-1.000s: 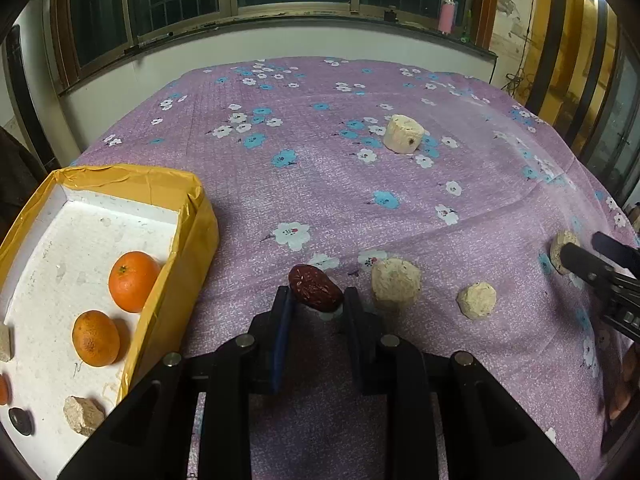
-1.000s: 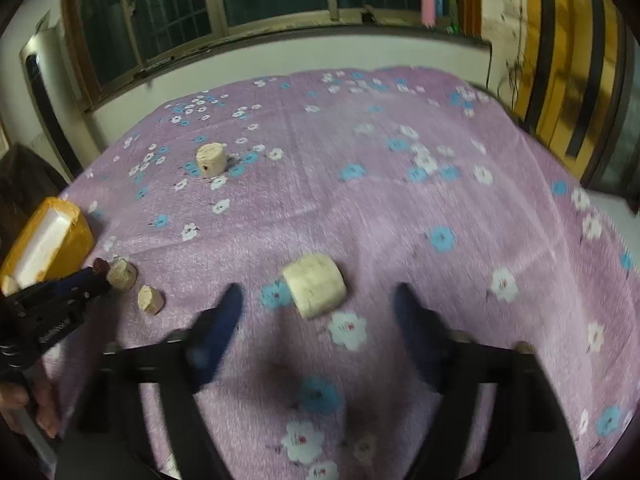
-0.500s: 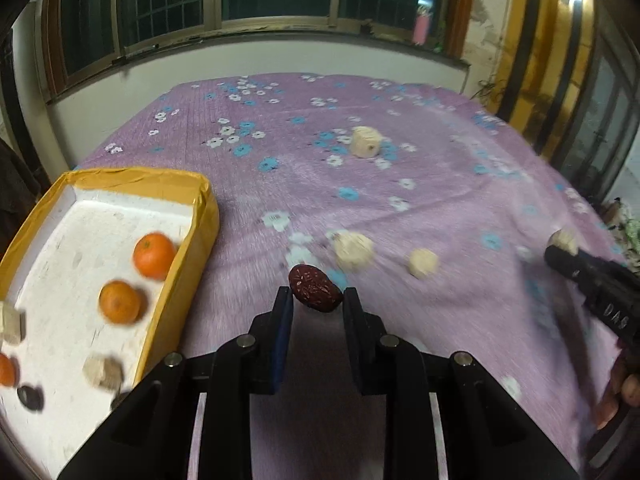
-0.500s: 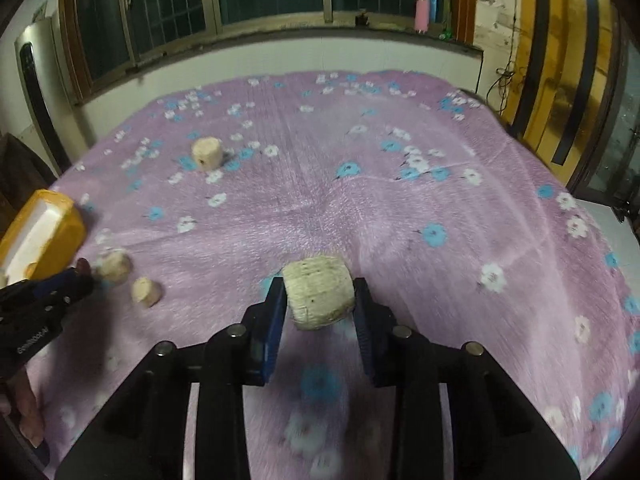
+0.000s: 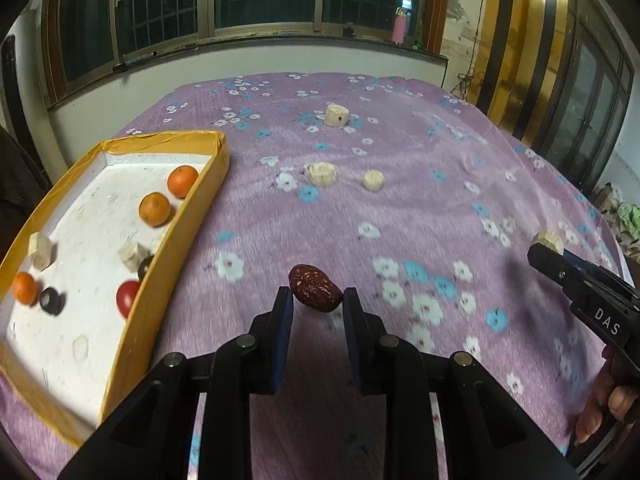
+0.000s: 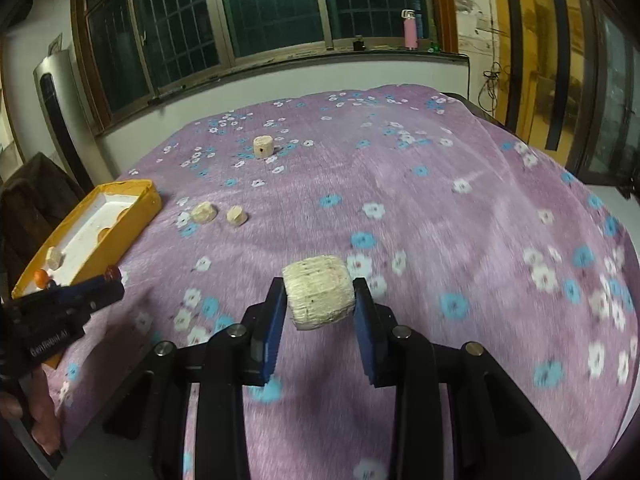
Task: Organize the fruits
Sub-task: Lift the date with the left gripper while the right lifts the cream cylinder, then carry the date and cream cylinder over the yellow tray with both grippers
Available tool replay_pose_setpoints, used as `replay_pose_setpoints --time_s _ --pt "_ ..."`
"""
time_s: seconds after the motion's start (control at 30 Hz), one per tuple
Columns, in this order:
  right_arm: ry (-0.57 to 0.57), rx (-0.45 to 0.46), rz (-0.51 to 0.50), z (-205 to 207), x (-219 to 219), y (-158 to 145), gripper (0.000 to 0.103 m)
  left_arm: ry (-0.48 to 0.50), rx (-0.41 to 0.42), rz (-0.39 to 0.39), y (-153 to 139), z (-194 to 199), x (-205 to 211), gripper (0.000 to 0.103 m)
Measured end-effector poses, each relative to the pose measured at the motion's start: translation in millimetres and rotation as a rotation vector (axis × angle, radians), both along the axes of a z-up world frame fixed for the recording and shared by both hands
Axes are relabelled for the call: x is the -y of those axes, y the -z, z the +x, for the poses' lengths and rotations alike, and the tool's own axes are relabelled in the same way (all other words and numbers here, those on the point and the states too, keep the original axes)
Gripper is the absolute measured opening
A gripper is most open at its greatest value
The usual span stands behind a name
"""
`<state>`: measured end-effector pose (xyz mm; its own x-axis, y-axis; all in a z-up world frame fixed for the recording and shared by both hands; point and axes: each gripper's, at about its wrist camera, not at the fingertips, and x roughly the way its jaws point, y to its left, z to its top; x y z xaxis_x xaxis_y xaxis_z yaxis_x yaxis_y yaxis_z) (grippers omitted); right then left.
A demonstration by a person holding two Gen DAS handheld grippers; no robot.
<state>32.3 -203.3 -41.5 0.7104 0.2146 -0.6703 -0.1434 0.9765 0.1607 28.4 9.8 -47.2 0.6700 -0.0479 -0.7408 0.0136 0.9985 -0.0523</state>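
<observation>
Left gripper (image 5: 316,300) has a wrinkled red date (image 5: 315,288) pinched between its fingers, clear of the purple flowered surface (image 5: 400,208) and just right of the yellow tray (image 5: 176,240). Right gripper (image 6: 320,300) is clamped on a pale cork-like chunk (image 6: 319,297), lifted well away from the tray. Best play, I'd say: carry both over the rim, keep the squeeze until low, then release away from the oranges (image 5: 154,209).
</observation>
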Motion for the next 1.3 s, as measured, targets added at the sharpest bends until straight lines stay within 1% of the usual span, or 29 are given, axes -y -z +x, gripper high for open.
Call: replay_pose_setpoints --time_s 0.1,0.37,0.67,0.9,1.03,1.3 --pt "0.009 -0.005 0.003 -8.6 0.0 1.6 0.034 -0.009 0.01 0.032 -2.5 -7.7 6.0 0.024" --pt "-0.007 -0.005 -0.015 -24.0 -10.5 1.9 0.035 -0.032 0.031 0.071 -9.6 -23.0 3.8 0.024" --pt "-0.043 -0.007 -0.026 -30.2 -33.0 2.3 0.035 -0.072 0.038 0.072 -15.4 -30.8 -14.4 0.024" --pt "-0.076 0.009 -0.023 -33.5 -48.9 -5.1 0.035 -0.094 0.048 0.069 -21.3 -33.3 -26.7 0.024" --pt "-0.094 0.022 -0.021 -33.0 -55.6 -12.1 0.035 -0.121 0.065 0.063 -27.7 -35.7 -41.0 0.024" --pt "-0.15 0.057 -0.012 -31.3 -79.6 -26.4 0.035 -0.214 0.079 0.049 -33.4 -42.4 -86.4 0.024"
